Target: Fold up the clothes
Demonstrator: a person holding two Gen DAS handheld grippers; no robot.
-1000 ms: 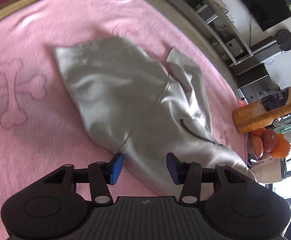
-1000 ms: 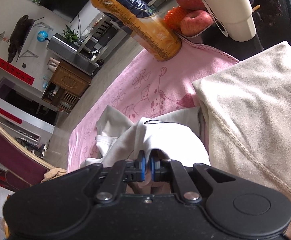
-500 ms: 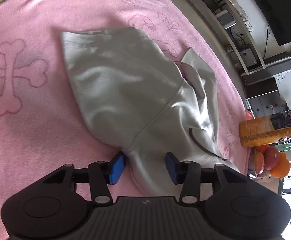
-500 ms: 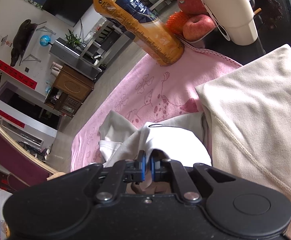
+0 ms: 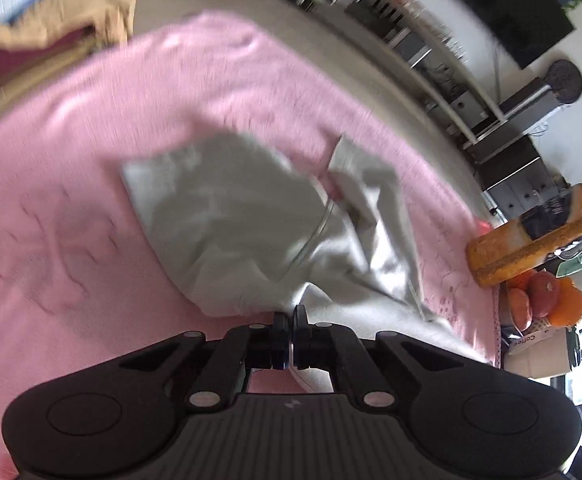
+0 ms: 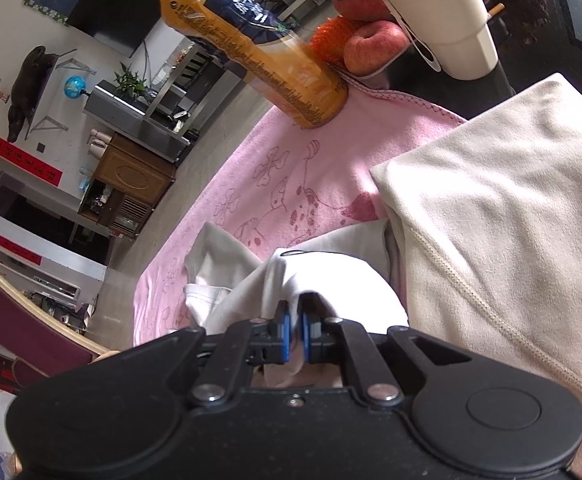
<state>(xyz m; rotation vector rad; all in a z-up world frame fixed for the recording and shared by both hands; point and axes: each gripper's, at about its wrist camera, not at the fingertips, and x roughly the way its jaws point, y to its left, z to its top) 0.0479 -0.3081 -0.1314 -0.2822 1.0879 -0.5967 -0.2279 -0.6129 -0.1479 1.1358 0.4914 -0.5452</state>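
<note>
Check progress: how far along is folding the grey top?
Done: both grippers, left and right, are shut on the grey top. In hand: one edge pinched, the rest lying rumpled on the pink blanket. Left: every fold. A cream garment lies alongside.

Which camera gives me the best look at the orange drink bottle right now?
The right wrist view: the orange drink bottle is sharp and whole from cap to base, standing on the pink blanket's edge. The left wrist view shows it only small and motion-blurred at the right edge.
</note>
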